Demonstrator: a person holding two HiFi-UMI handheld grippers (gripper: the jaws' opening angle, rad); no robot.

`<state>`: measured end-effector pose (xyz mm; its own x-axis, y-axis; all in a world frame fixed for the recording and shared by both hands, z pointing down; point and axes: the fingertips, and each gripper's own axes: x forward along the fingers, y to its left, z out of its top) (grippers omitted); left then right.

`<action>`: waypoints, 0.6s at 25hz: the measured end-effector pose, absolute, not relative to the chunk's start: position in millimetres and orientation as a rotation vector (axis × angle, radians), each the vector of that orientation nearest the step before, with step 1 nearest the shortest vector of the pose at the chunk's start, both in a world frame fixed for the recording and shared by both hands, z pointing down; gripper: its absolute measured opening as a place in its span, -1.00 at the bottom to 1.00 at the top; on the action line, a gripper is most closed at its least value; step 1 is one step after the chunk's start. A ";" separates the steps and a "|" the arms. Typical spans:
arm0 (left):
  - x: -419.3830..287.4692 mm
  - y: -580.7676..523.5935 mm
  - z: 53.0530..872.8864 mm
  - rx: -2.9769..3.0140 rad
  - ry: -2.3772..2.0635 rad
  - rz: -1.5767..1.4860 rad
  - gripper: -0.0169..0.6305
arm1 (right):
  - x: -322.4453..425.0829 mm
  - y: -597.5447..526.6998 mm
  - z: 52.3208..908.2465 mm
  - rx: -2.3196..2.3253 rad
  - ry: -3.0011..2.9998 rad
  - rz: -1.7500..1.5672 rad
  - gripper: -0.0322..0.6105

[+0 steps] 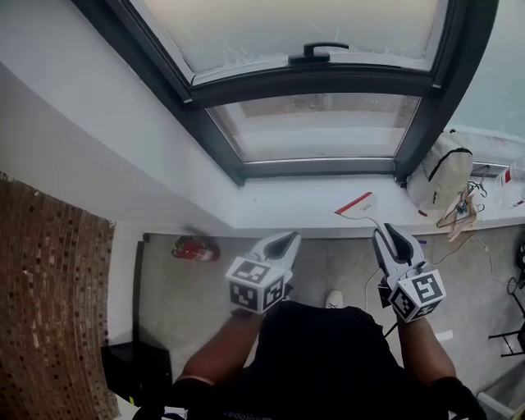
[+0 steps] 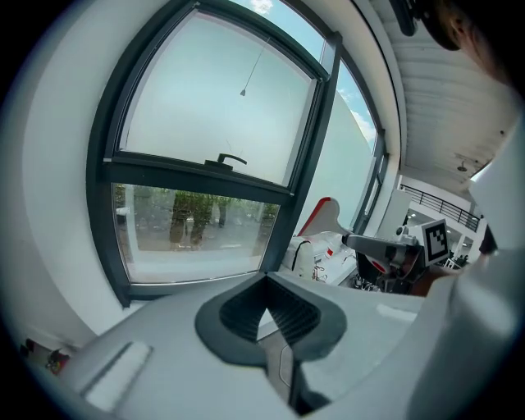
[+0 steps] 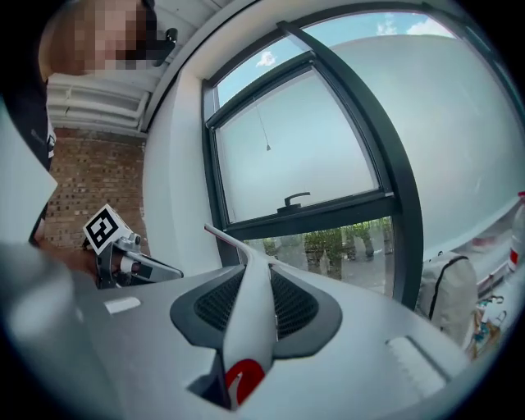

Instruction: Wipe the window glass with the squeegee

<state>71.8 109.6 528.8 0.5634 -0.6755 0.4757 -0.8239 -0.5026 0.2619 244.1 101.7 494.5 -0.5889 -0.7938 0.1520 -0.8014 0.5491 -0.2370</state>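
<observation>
The window has a clear lower pane (image 1: pixel 320 127) and a frosted upper pane (image 1: pixel 303 25) with a black handle (image 1: pixel 317 52). My right gripper (image 1: pixel 384 233) is below the sill and shut on the squeegee's white handle (image 3: pixel 246 320). The red-and-white blade (image 1: pixel 354 203) lies over the sill (image 1: pixel 287 201), away from the glass. In the right gripper view the handle runs up between the pads (image 3: pixel 291 308) towards the lower pane (image 3: pixel 344 246). My left gripper (image 1: pixel 287 239) is beside it to the left, shut with nothing in it; its pads (image 2: pixel 246 316) meet below the lower pane (image 2: pixel 197 225).
A cream bag (image 1: pixel 443 176) with black straps and a tangle of cables (image 1: pixel 463 209) are on the sill at the right. A red fire extinguisher (image 1: pixel 195 248) lies on the floor under the sill. A brick wall (image 1: pixel 49 287) and a black box (image 1: pixel 135 369) are at the left.
</observation>
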 end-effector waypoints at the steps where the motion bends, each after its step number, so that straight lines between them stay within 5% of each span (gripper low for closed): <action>1: 70.2 111.1 526.2 2.347 -1.197 0.434 -0.95 | 242.9 104.3 494.2 1.428 -2.738 0.463 -0.53; 15: -4.7 125.1 510.0 2.417 -1.128 0.443 -0.95 | 161.8 138.6 500.8 1.499 -2.702 0.598 -0.53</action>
<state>-4.7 125.1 510.0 0.6172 -0.6412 0.4561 -0.7801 -0.5742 0.2485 161.8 138.6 500.8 -0.5462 -0.8190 0.1761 -0.8168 0.4740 -0.3289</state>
